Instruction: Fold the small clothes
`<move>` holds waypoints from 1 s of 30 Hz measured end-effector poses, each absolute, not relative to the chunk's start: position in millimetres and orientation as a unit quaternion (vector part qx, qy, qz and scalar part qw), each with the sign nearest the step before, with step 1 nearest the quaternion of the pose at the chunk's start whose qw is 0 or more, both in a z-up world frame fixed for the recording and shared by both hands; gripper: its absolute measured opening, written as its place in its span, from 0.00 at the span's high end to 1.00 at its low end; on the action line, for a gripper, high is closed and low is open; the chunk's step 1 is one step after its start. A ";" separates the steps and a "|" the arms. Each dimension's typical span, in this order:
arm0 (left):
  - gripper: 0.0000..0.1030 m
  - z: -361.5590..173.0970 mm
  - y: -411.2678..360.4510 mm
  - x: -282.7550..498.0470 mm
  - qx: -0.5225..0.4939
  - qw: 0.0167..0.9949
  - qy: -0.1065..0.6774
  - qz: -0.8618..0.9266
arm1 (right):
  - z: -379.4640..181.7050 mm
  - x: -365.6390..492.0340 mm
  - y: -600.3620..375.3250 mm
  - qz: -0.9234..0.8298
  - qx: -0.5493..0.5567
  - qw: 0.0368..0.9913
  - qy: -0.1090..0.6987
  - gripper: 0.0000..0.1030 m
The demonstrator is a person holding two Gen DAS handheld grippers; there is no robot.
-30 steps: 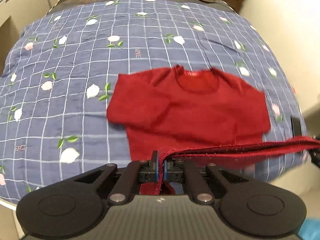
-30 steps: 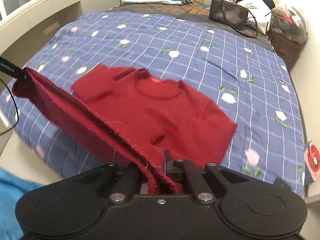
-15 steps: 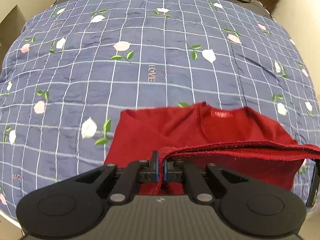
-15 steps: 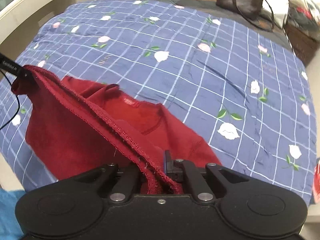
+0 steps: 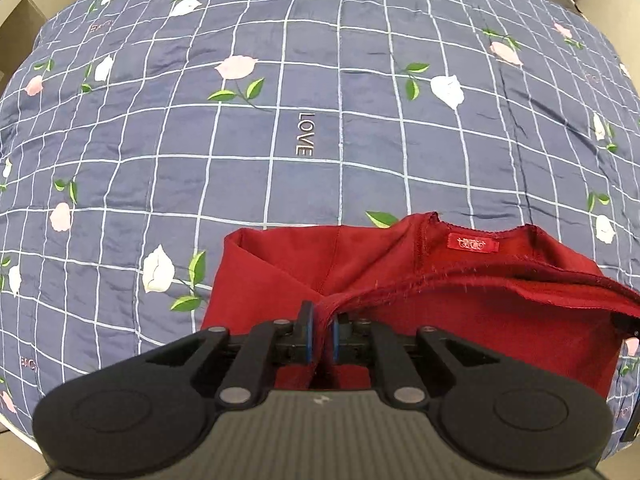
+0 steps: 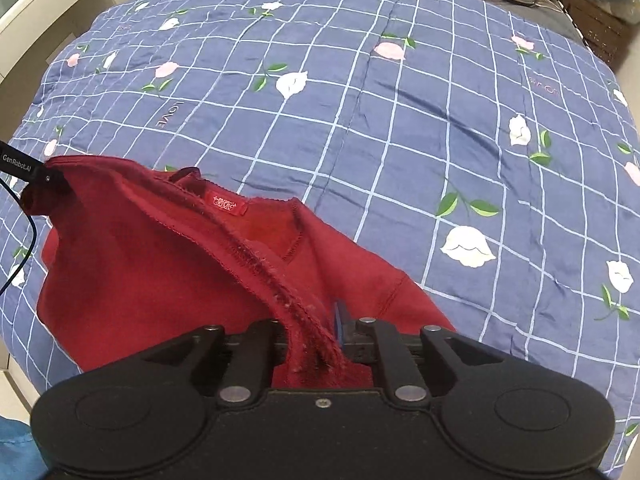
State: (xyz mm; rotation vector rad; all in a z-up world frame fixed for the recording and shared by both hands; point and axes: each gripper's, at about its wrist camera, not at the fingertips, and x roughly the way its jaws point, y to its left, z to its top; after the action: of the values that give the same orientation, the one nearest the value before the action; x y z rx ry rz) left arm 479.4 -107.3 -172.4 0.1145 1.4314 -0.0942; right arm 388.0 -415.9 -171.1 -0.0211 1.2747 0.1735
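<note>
Hem-to-collar fold underway: top (image 5: pixel 480 312) is laid on the near quilt (image 5: pixel 280 120), hem pinched by L claw (image 5: pixel 320 330) & R claw (image 6: pixel 320 332). Next, hem should be lowered by the neck label (image 5: pixel 474 245), then released.

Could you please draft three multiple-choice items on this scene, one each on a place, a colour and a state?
1. Where does the red top lie?
A. on a checked bedspread
B. on a wooden floor
C. in a basket

2. What colour is the neck label?
A. white
B. red
C. yellow

3. How is the left gripper?
A. open, empty
B. shut on the top's hem
C. resting on a pillow

Key: 1 A, blue floral checks surround it; 2 B, the label matches the fabric; 3 B, hem pinched between its blue pads, as with the right gripper.
</note>
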 end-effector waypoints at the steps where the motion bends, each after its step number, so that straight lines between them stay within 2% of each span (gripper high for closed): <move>1: 0.87 -172.7 -107.6 480.3 0.053 0.752 0.655 -0.041 | -171.5 389.1 -415.6 0.081 -0.010 0.800 0.594 0.83; 2: 0.83 -172.8 -107.8 481.3 0.053 0.753 0.655 -0.039 | -171.9 389.9 -415.0 0.081 -0.012 0.800 0.595 0.81; 5: 0.51 -173.2 -107.7 484.4 0.051 0.752 0.656 -0.031 | -170.9 390.9 -412.9 0.077 -0.017 0.802 0.591 0.71; 10: 0.36 -167.9 -105.9 483.4 0.058 0.758 0.650 -0.020 | -162.8 389.9 -415.9 0.049 -0.018 0.816 0.575 0.35; 18: 0.09 -132.2 -93.6 461.5 0.040 0.793 0.609 0.008 | -126.5 373.3 -417.5 0.024 -0.014 0.849 0.528 0.10; 20: 0.04 -120.8 -90.2 451.7 0.032 0.804 0.593 0.016 | -112.8 363.9 -413.9 0.018 -0.007 0.860 0.510 0.06; 24: 0.01 -99.1 -84.3 431.6 0.019 0.819 0.574 0.022 | -85.2 342.9 -402.8 0.006 0.009 0.881 0.474 0.01; 30: 0.01 -63.9 -78.2 394.5 0.012 0.841 0.541 0.017 | -49.8 309.4 -383.6 -0.017 0.050 0.900 0.433 0.01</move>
State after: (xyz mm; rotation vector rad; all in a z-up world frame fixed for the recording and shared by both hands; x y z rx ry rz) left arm 394.5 -78.2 -63.9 0.0247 1.1438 0.0370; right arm 309.4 -383.6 -49.8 0.1026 0.8954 -0.0361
